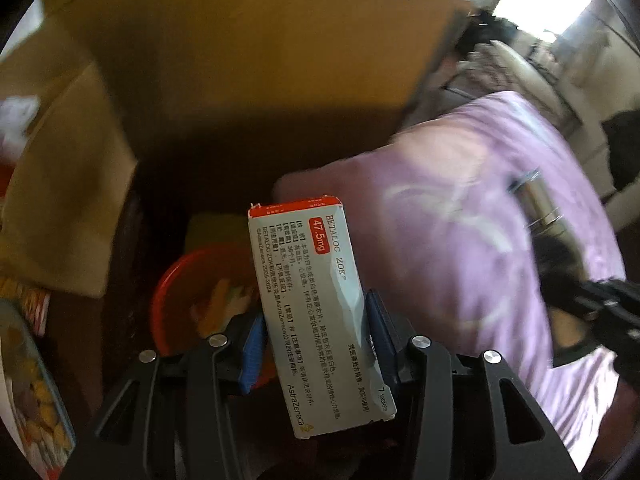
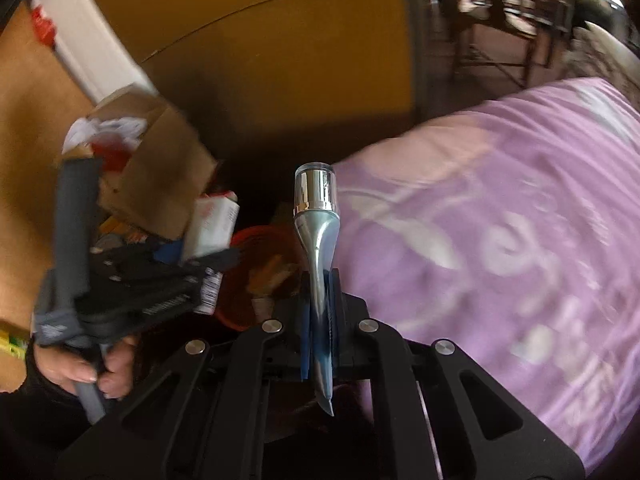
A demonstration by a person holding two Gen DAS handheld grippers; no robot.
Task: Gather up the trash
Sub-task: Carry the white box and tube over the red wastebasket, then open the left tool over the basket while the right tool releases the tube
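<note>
My left gripper (image 1: 318, 332) is shut on a white and red medicine box (image 1: 316, 280), which stands upright between the blue pads (image 1: 252, 354). Below and left of it sits a red bin (image 1: 168, 280) with scraps inside. My right gripper (image 2: 320, 280) is shut on a flattened silver-blue tube (image 2: 316, 216) with a chrome cap pointing away. In the right wrist view a hand (image 2: 80, 368) holds the left gripper (image 2: 180, 276) with the medicine box (image 2: 212, 220) at the left, over the red bin (image 2: 248, 236). The tube (image 1: 540, 208) shows blurred at the right of the left wrist view.
A brown cardboard box (image 2: 160, 168) stuffed with white and red rubbish stands left of the bin; its flap (image 1: 68, 184) fills the left. Purple patterned bedding (image 2: 500, 200) lies to the right. A yellow-brown cabinet (image 2: 280, 40) rises behind. A printed tin (image 1: 28, 392) lies at the lower left.
</note>
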